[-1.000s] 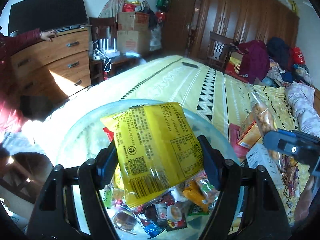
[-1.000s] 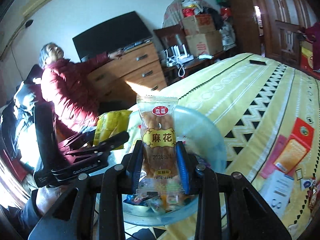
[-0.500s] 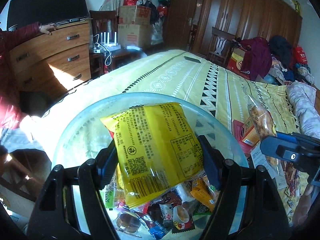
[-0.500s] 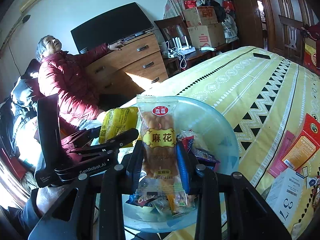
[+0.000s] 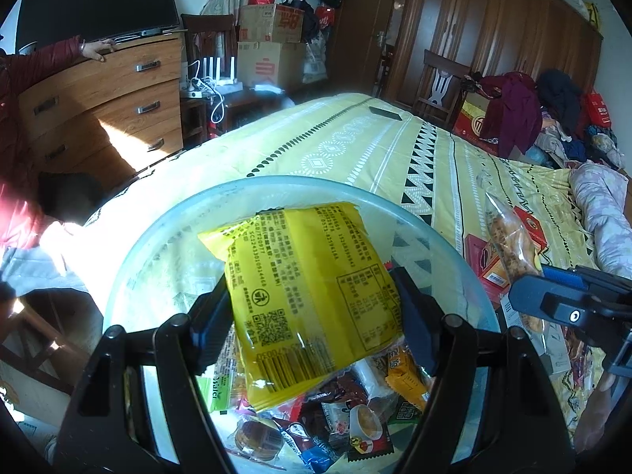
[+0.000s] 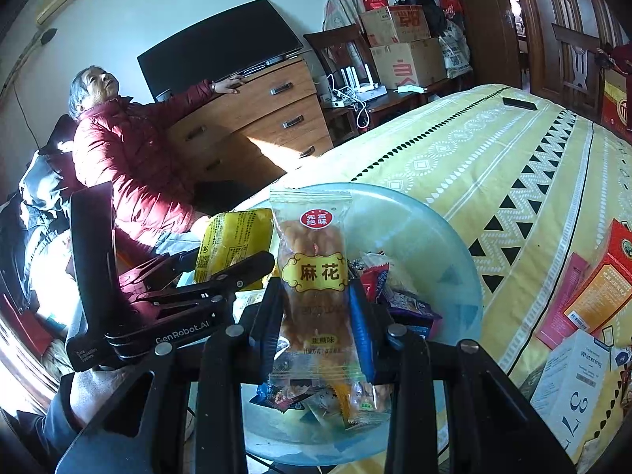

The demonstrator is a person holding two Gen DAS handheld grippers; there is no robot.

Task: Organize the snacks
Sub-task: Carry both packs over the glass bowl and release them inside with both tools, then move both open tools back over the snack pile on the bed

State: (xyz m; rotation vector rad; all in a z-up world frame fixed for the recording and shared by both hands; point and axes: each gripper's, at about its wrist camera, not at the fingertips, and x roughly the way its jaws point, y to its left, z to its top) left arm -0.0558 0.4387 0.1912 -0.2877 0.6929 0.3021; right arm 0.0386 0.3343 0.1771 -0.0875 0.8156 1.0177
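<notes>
While tools grip packets, bowl [image 5: 166,237] holding snacks [image 5: 335,414]

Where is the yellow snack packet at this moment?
The yellow snack packet is clamped in the left gripper, held above the clear bowl of snacks; in the right wrist view it sits left of the twisted-dough packet.

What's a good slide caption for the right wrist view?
Right hand-held gripper holding a clear packet of fried dough twists upright above a translucent blue plastic bowl of assorted snacks.
</notes>
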